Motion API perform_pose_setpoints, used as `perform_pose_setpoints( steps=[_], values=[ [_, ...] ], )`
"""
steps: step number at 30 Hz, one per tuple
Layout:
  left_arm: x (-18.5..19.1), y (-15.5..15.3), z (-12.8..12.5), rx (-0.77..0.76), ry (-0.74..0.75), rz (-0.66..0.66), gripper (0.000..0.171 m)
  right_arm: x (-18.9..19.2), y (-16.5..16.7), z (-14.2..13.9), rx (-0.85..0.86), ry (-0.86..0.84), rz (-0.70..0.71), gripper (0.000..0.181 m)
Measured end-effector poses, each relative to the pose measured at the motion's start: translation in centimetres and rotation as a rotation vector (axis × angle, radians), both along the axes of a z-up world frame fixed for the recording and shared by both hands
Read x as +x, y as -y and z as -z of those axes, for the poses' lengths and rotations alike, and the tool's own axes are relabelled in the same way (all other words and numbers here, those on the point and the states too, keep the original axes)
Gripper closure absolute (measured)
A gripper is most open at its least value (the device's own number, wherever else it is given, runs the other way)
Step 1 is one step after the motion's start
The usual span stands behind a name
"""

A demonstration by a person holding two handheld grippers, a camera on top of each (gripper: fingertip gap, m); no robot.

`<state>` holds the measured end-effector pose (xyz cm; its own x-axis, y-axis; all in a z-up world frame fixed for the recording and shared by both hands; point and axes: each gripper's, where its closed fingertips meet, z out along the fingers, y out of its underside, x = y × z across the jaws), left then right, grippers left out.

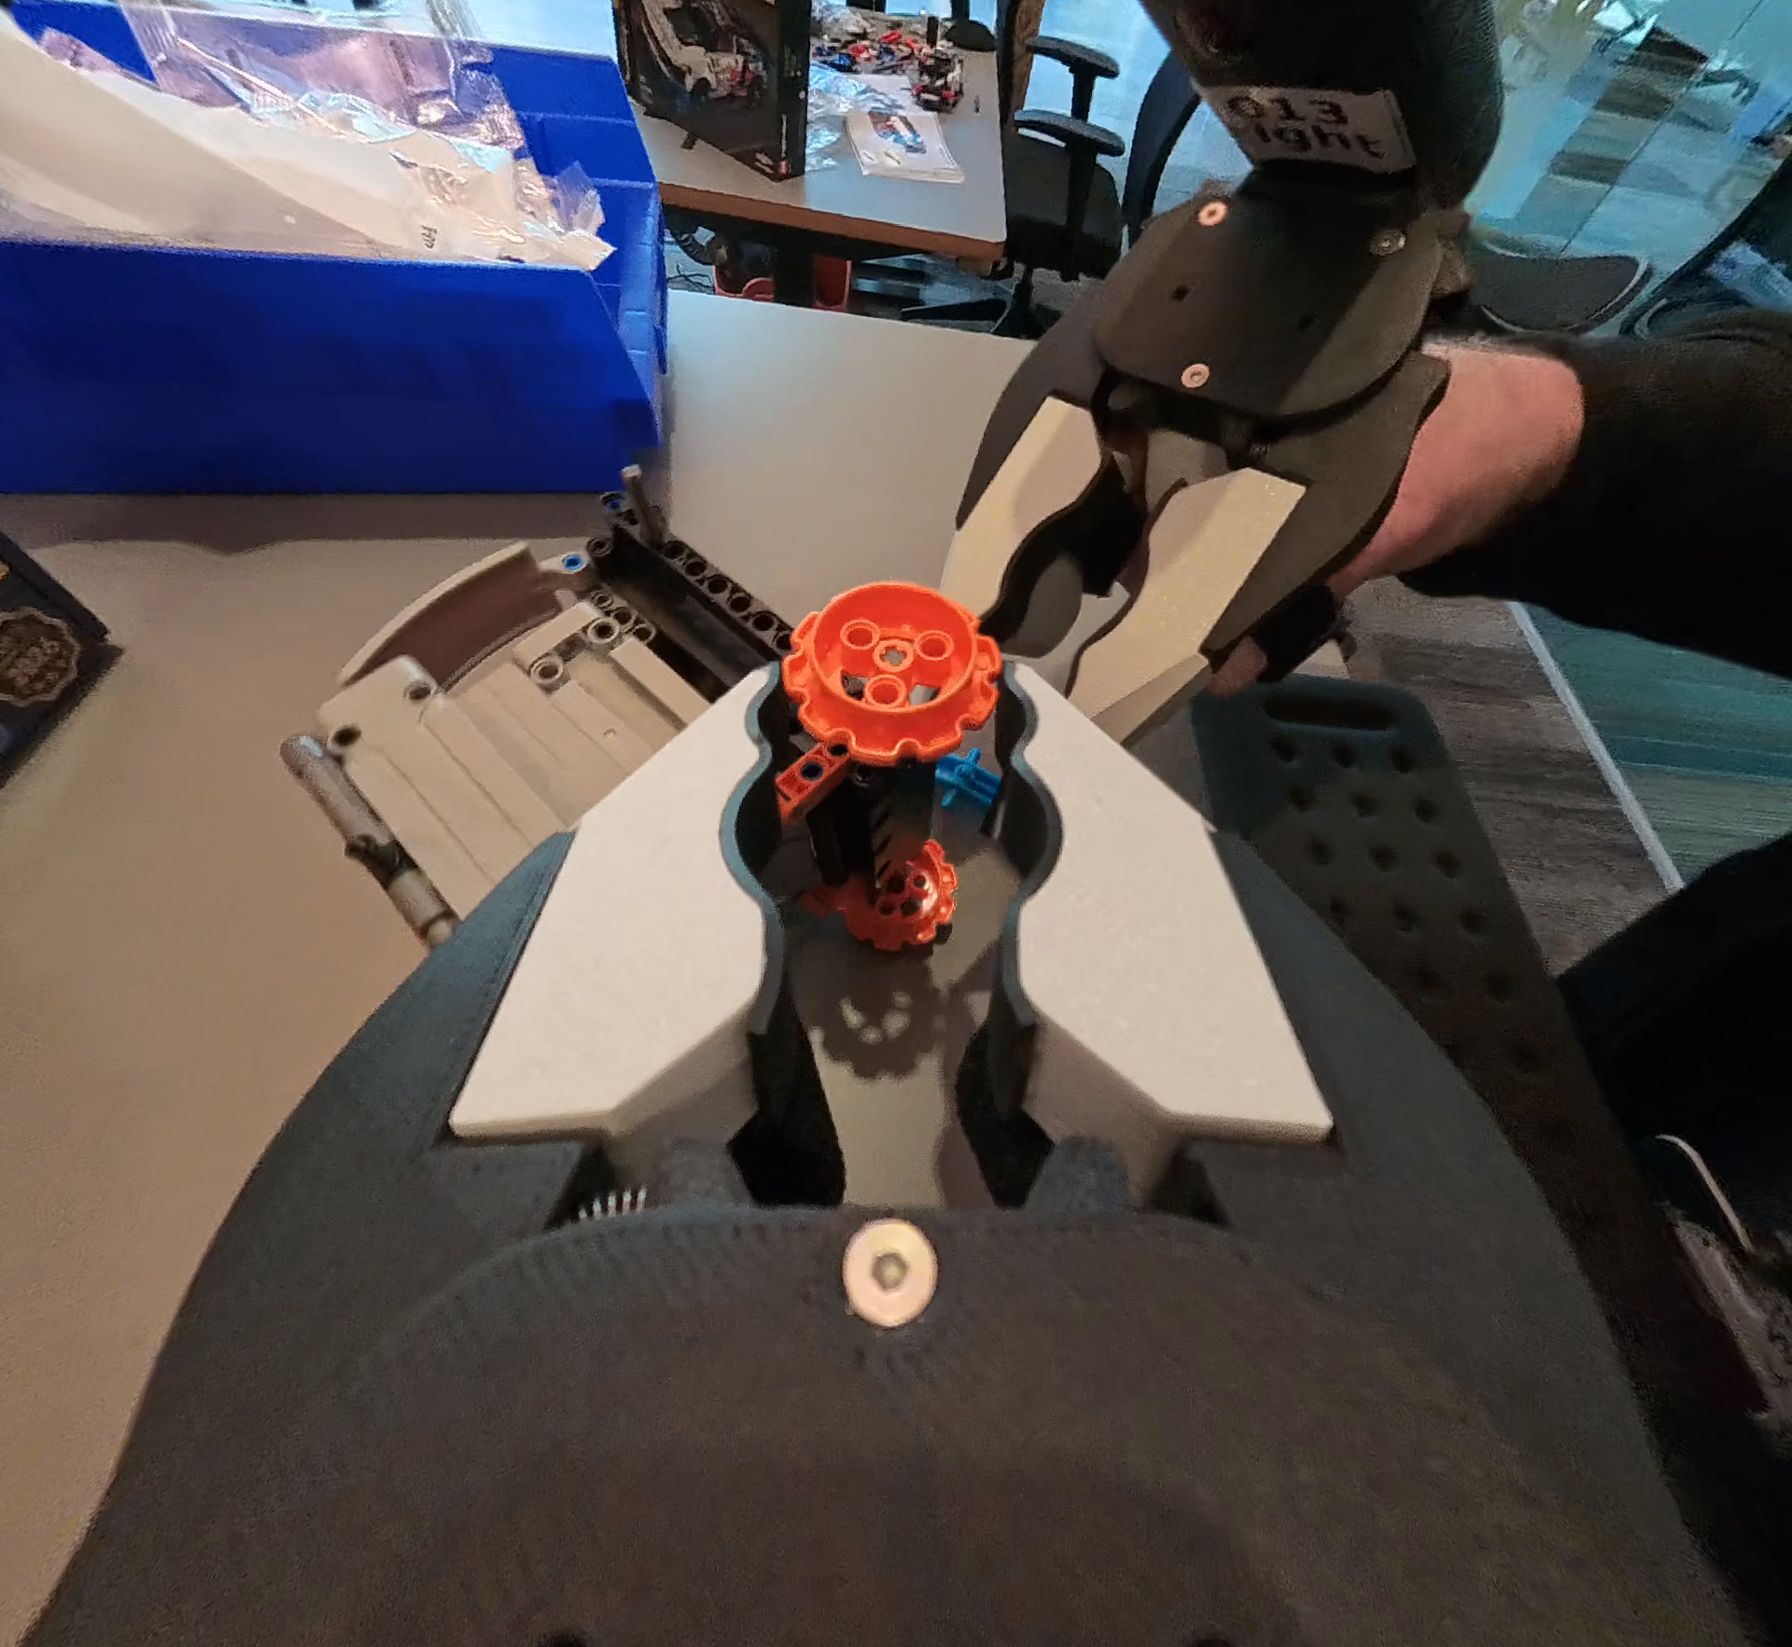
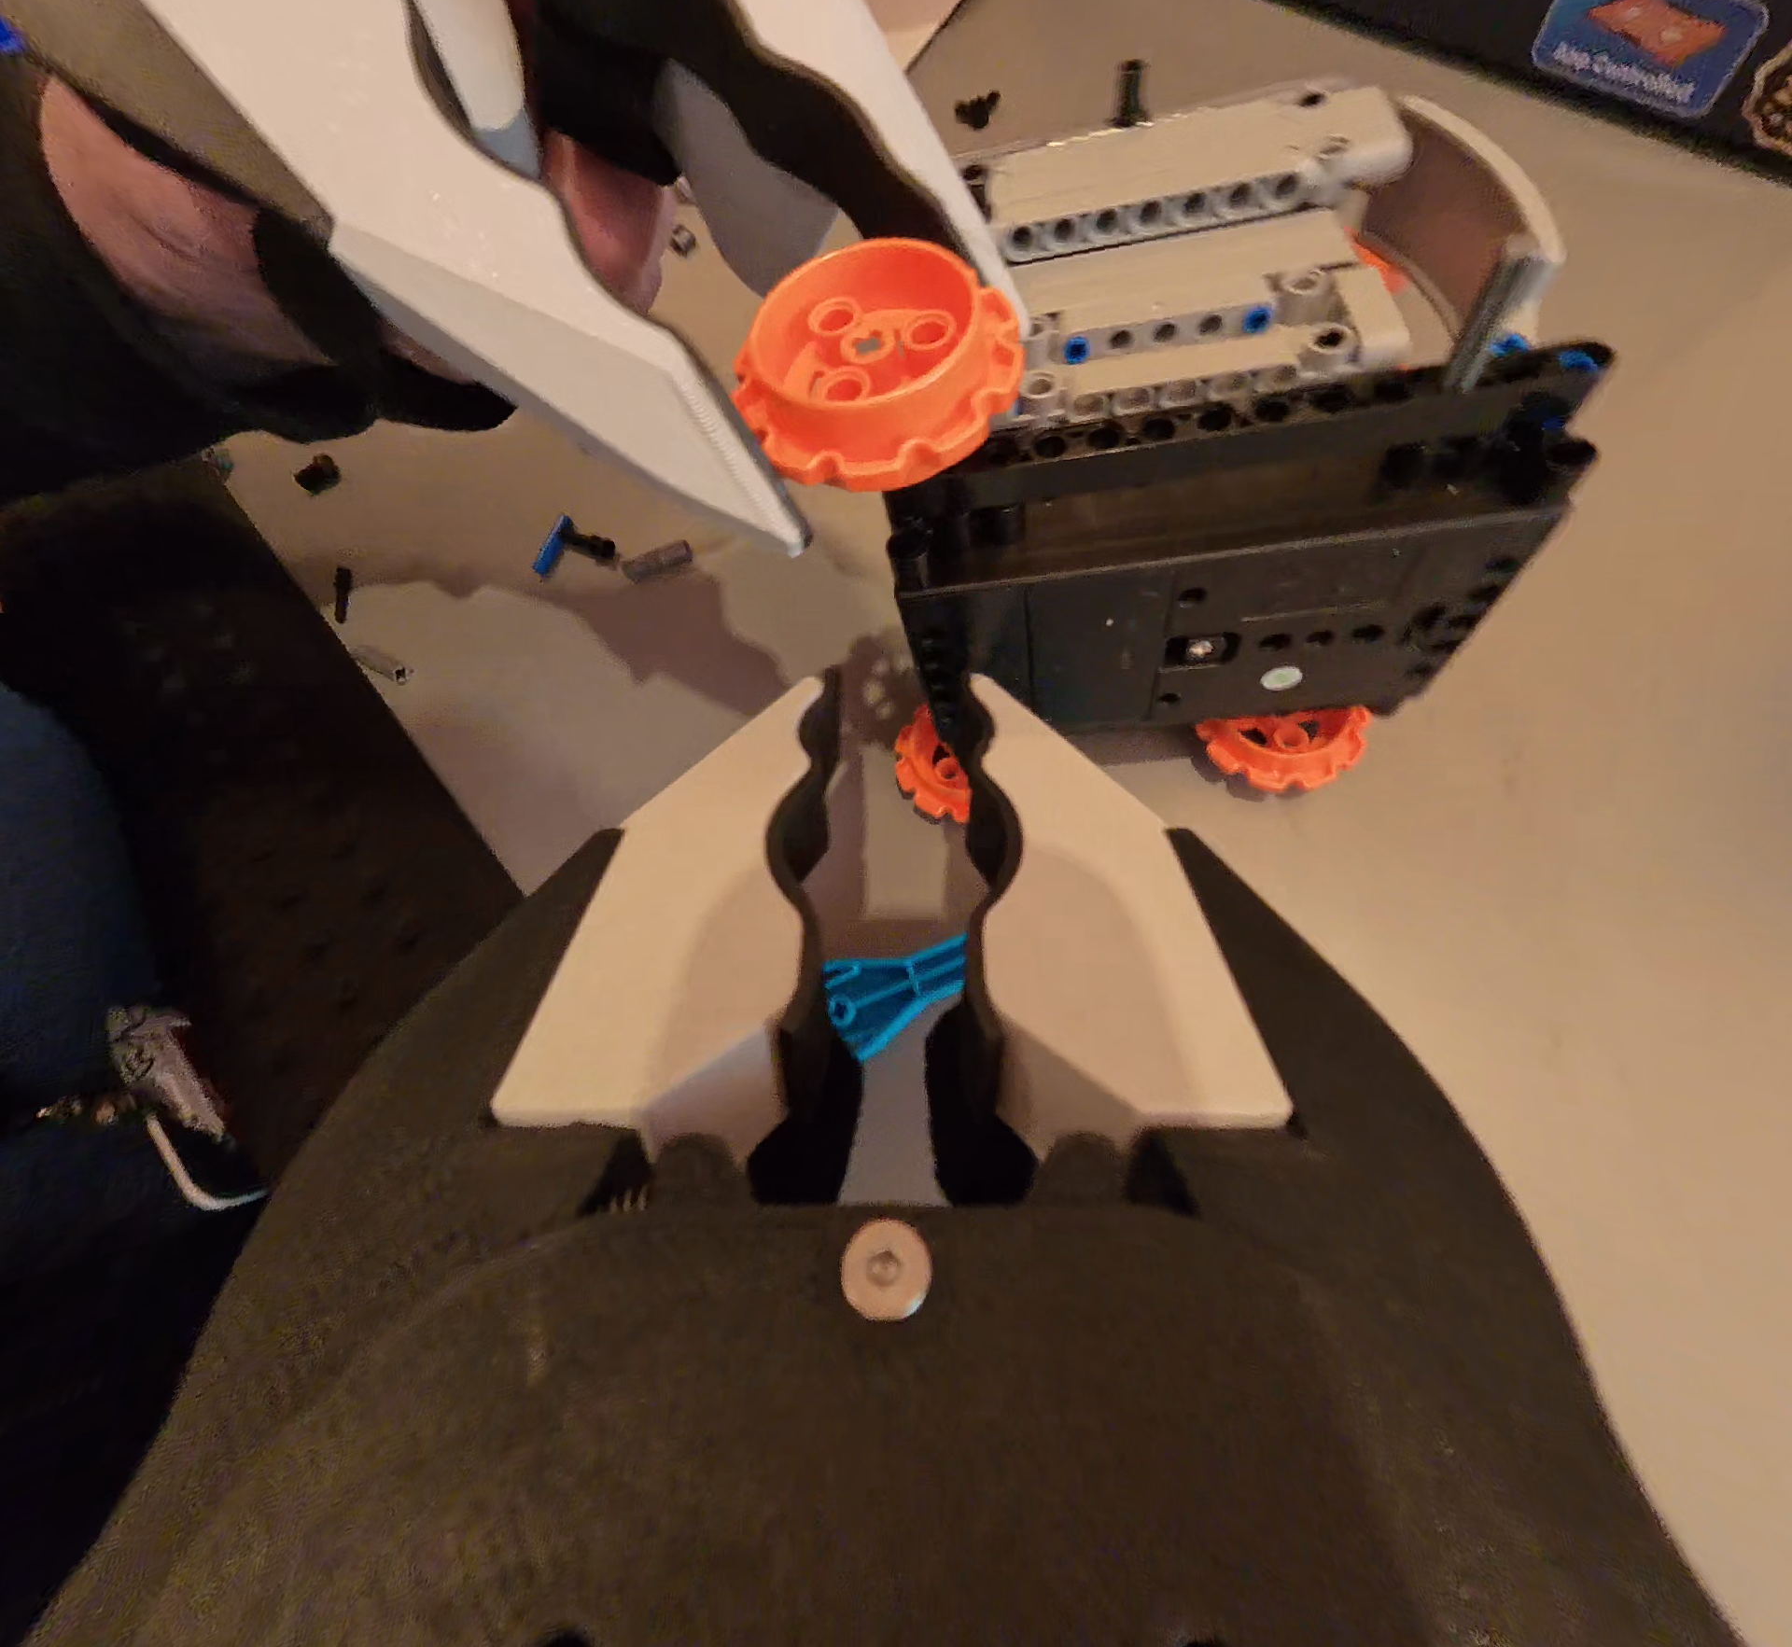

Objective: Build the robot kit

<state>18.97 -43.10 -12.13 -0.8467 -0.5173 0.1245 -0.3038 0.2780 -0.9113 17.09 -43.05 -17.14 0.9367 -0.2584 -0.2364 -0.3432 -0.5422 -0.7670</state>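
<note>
Orange wheel [image 1: 890, 672] on a toy-brick vehicle [image 2: 1232, 534], standing on end on the surface [image 1: 175, 922]: my left jaws [image 1: 890, 699] pinch its toothed rim. My right jaws [image 2: 897, 709], nearly pressed together, clamp a blue plastic piece [image 2: 897, 995] deep between them, just beside the black chassis. Light, rigid, slick plastic, I judge; grip rim or chassis, since pressed joints may pop.

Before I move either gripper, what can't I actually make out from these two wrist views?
- Left wrist view: the left gripper hides where the orange wheel joins the model.
- Right wrist view: the blue piece sits deep between the right gripper fingers; its shape is partly hidden.
- Small loose parts on the table: too small to identify.
</note>
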Motion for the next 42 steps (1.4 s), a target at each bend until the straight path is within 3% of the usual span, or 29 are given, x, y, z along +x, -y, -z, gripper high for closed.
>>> perform_pose_setpoints(
  steps=[1, 7, 12, 16, 20, 24, 28, 32, 34, 37, 42],
  values=[
    [0.1, -0.4, 0.0, 0.002, -0.016, 0.005, 0.130, -0.1, -0.6, -0.1, 0.022, 0.003, 0.000, 0.171],
    [0.7, -4.1, 0.1, 0.128, 0.000, 0.135, 0.130, -1.5, -5.8, -0.8, 0.129, -0.010, -0.064, 0.165],
    [0.8, -5.8, -0.1, 0.159, 0.023, 0.173, 0.130, -1.4, -4.7, -5.6, 0.121, 0.125, -0.190, 0.161],
    [0.7, -6.5, -0.5, 0.065, 0.019, 0.070, 0.119, 2.0, -4.6, -9.0, 0.065, 0.260, -0.224, 0.149],
    [0.2, -6.5, 0.6, 0.005, -0.004, -0.039, 0.116, 2.8, -6.0, -8.5, -0.085, 0.284, -0.391, 0.141],
    [-1.2, -6.2, 4.8, 0.075, -0.110, -0.090, 0.111, 2.4, -7.0, -6.9, -0.212, 0.237, -0.559, 0.141],
    [-1.5, -6.2, 7.5, 0.140, -0.161, -0.180, 0.096, 2.4, -7.3, -6.0, -0.319, 0.244, -0.653, 0.144],
    [-1.2, -5.3, 9.8, 0.229, -0.210, -0.221, 0.092, 2.2, -7.3, -5.8, -0.386, 0.233, -0.705, 0.147],
    [-1.1, -5.3, 10.9, 0.254, -0.244, -0.243, 0.098, 2.2, -7.2, -5.8, -0.406, 0.237, -0.720, 0.147],
    [-1.0, -5.3, 11.6, 0.274, -0.258, -0.267, 0.124, 2.1, -7.1, -5.7, -0.428, 0.242, -0.728, 0.147],
    [-0.7, -5.3, 11.7, 0.272, -0.237, -0.260, 0.130, 2.0, -7.1, -5.7, -0.479, 0.280, -0.748, 0.148]
  ],
)
